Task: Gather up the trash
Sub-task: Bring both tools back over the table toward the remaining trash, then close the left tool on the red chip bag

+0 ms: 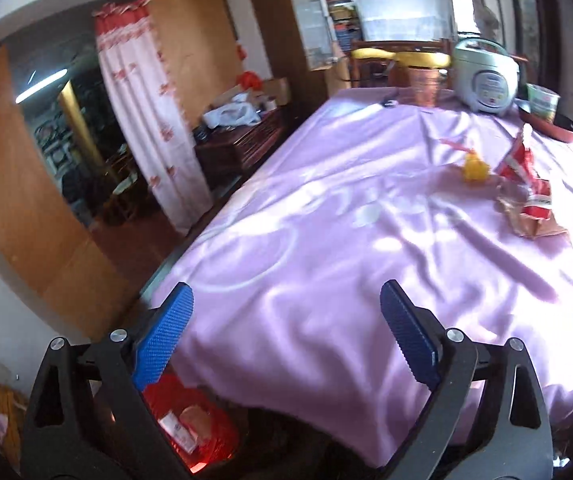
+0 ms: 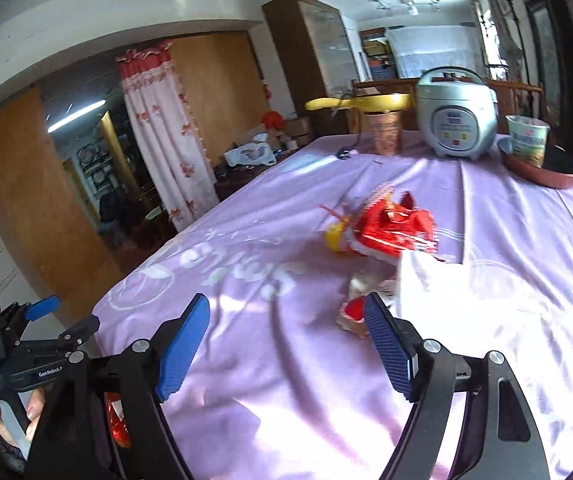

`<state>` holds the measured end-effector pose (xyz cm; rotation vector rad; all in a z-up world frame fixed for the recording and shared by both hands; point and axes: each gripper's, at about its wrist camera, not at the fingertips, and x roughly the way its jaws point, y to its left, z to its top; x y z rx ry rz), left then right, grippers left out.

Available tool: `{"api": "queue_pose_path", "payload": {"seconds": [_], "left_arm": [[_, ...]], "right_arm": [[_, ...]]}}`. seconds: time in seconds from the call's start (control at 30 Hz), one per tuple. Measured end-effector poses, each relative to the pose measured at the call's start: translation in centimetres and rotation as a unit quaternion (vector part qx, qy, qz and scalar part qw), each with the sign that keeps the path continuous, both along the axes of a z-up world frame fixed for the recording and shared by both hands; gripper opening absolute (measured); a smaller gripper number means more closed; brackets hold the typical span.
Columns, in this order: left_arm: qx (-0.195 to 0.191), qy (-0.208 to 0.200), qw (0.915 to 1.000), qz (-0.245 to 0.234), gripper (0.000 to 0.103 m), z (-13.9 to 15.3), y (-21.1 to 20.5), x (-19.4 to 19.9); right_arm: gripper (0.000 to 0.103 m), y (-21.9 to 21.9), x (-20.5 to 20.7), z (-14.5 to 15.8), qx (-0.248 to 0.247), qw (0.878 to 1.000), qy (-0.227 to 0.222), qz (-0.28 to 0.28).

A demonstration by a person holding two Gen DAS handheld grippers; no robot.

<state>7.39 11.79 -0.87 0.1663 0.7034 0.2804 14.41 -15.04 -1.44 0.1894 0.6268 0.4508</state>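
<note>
A red snack wrapper (image 2: 390, 226) lies on the purple tablecloth (image 2: 266, 360) with a small yellow piece (image 2: 333, 237) at its left; both show in the left wrist view, wrapper (image 1: 520, 160) and yellow piece (image 1: 475, 168). A smaller crumpled red and brown wrapper (image 2: 356, 312) lies nearer, just ahead of my right gripper (image 2: 286, 344), which is open and empty; this wrapper also shows in the left wrist view (image 1: 534, 210). My left gripper (image 1: 286, 332) is open and empty over the table's near left corner, above a red trash basket (image 1: 194, 428) on the floor.
A rice cooker (image 2: 456, 114), a brown cup (image 2: 384, 132), a noodle cup (image 2: 526, 140) and a dark pan (image 2: 546, 168) stand at the table's far end. A curtain (image 2: 162, 136) and a low cabinet (image 1: 242, 140) are to the left.
</note>
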Motion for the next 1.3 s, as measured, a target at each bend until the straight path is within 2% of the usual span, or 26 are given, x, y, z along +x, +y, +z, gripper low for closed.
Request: {"api": "queue_pose_path", "payload": {"seconds": [0.2,0.37,0.47,0.57,0.63,0.7,0.8,0.87,0.93,1.03,1.13,1.2,1.3], "left_arm": [[0.018,0.002,0.9985,-0.051,0.096,-0.6,-5.5,5.7],[0.025,0.008,0.9957,-0.089,0.096,-0.7,-7.7,11.6],[-0.014,0.044,0.9907,-0.128,0.096,-1.4,-7.9,17.4],[-0.074,0.129,0.9768,-0.154,0.096,-2.9,-8.1,22.7],[-0.105,0.166,0.9682,-0.155,0.096,-3.9,-8.0,24.8],[-0.118,0.182,0.9652,-0.146,0.096,-3.9,-8.0,25.7],[-0.131,0.197,0.9618,-0.137,0.096,-2.9,-8.5,25.6],[-0.137,0.2,0.9591,-0.145,0.096,-1.6,-9.2,25.0],[-0.124,0.191,0.9606,-0.159,0.096,-0.6,-10.1,23.7],[-0.09,0.147,0.9663,-0.191,0.096,-0.1,-11.7,21.0],[-0.08,0.094,0.9699,-0.21,0.096,-1.2,-12.5,17.5],[-0.081,0.068,0.9739,-0.201,0.096,-2.1,-12.5,15.0],[-0.079,0.074,0.9795,-0.17,0.096,-3.2,-12.0,10.7]], "right_arm": [[0.085,-5.2,3.3,-1.2,0.016,0.997,0.011,-0.069],[0.086,-6.8,7.8,-2.4,-0.025,0.991,0.021,-0.133],[0.086,-7.4,10.0,-3.4,-0.047,0.984,0.037,-0.166],[0.086,-7.9,11.6,-4.6,-0.037,0.984,0.054,-0.166],[0.086,-8.3,12.0,-5.4,-0.04,0.982,0.048,-0.179],[0.086,-8.8,11.6,-5.2,-0.024,0.982,0.031,-0.186],[0.086,-9.2,10.9,-4.9,-0.024,0.98,0.006,-0.199],[0.086,-9.1,11.1,-4.9,-0.035,0.98,0.007,-0.196],[0.086,-9.1,11.3,-5.1,-0.029,0.983,0.019,-0.182],[0.089,-9.0,10.3,-4.5,-0.022,0.985,0.009,-0.17],[0.093,-7.4,9.0,-4.5,-0.087,0.984,0.026,-0.153],[0.093,-6.5,8.0,-5.0,-0.122,0.983,0.041,-0.13],[0.094,-6.8,6.1,-4.8,-0.095,0.989,0.034,-0.11]]}}
